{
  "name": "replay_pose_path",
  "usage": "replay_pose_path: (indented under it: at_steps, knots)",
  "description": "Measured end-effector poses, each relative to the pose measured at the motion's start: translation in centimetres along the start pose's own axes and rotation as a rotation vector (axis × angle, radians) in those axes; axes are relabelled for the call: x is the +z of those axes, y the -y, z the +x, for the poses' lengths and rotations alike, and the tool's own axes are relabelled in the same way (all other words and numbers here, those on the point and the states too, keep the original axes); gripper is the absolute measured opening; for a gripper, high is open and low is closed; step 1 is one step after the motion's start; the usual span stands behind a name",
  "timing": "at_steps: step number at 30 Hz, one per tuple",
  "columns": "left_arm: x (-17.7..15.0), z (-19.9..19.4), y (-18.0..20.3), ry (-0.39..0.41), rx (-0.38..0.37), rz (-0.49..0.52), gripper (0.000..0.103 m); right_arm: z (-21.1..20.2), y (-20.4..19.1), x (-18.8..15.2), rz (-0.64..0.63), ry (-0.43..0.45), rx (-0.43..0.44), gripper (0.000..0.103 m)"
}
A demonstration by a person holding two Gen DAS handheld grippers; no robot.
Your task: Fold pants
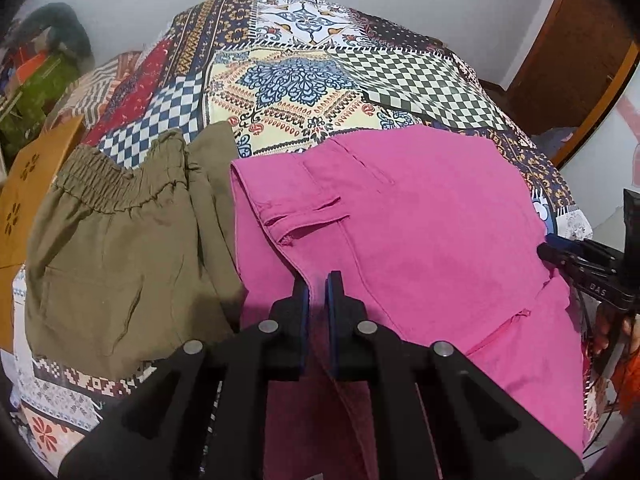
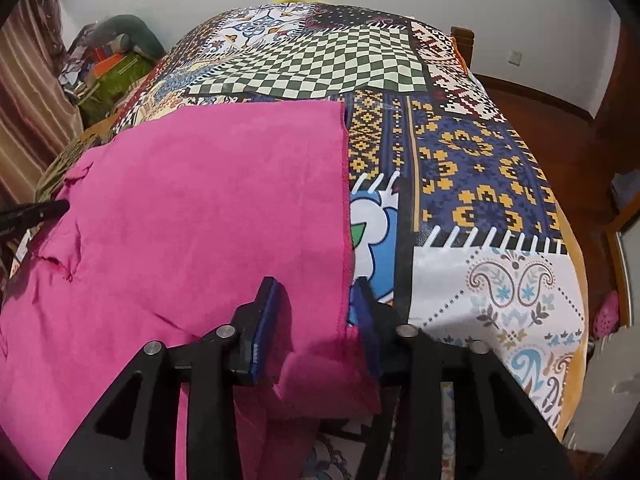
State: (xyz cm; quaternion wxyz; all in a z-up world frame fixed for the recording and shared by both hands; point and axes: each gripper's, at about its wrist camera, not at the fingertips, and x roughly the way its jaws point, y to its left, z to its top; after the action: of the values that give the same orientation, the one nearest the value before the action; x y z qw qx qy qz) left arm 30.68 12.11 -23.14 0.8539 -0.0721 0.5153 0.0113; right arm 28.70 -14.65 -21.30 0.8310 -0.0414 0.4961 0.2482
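Only left wrist view shows olive pants (image 1: 116, 248).

The pink pants (image 2: 180, 208) run off the lower frame edge, behind the tongs.

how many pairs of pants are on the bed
2. The pink pants lie spread on the patterned bedspread, near the close edge. The olive pants lie to their left, touching them. Others may be hidden outside the views.
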Motion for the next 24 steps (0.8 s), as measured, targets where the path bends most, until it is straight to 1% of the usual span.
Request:
replay_pose_path:
  at_steps: [1,2,4,8,9,11,12,13,15,16,18,19,20,21,22,24]
  knots:
    - [0.0,0.0,-0.1,0.0,-0.004,-0.002,0.006,0.0,-0.1,0.1,0.003,-0.001,0.003,0.014]
    - [0.0,-0.1,-0.1,0.003,-0.004,-0.001,0.006,0.0,-0.1,0.2,0.007,-0.005,0.004,0.007]
    - [-0.1,-0.2,0.0,0.011,0.011,0.007,0.006,-0.2,-0.3,0.2,0.005,0.007,-0.011,0.005]
    - [-0.3,-0.7,0.5,0.052,0.078,0.049,0.006,-0.8,-1.0,-0.3,-0.041,0.039,-0.063,0.004]
    - [-0.3,-0.8,0.5,0.061,0.096,0.053,0.006,-0.9,-1.0,-0.3,-0.05,0.047,-0.089,0.004]
    - [-0.1,-0.8,0.1,0.066,0.102,0.043,0.006,-0.8,-0.9,-0.1,-0.061,0.037,-0.125,0.003]
    - [0.0,-0.5,-0.4,0.049,0.089,0.027,0.006,-0.6,-0.7,0.1,-0.064,0.029,-0.153,0.003]
    - [0.1,-0.4,-0.6,0.041,0.084,0.016,0.006,-0.6,-0.6,0.2,-0.062,0.024,-0.152,0.003]
    - [0.0,-0.4,-0.9,0.037,0.072,0.003,0.006,-0.5,-0.5,0.4,-0.06,-0.004,-0.118,0.004]
    - [0.0,-0.6,-0.8,0.036,0.067,0.01,0.006,-0.7,-0.6,0.4,-0.064,-0.011,-0.094,0.005]
    - [-0.2,-1.3,-0.7,0.036,0.054,0.021,0.006,-1.1,-1.0,0.3,-0.066,-0.023,-0.077,0.007]
    - [-0.2,-1.8,-0.8,0.035,0.04,0.022,0.007,-1.5,-0.9,0.4,-0.062,-0.028,-0.059,0.01]
    - [-0.2,-2.2,-0.9,0.036,0.026,0.02,0.009,-1.8,-0.9,0.5,-0.057,-0.022,-0.05,0.01]
    - [-0.1,-2.7,-1.2,0.045,0.019,0.015,0.012,-2.3,-0.9,0.6,-0.051,-0.009,-0.046,0.01]
    - [0.0,-3.4,-1.5,0.062,0.027,0.009,0.014,-2.7,-0.9,0.8,-0.046,0.001,-0.039,0.011]
    - [0.6,-4.4,-2.4,0.099,0.057,-0.007,0.029,-3.4,-0.9,1.5,-0.035,0.018,-0.013,0.018]
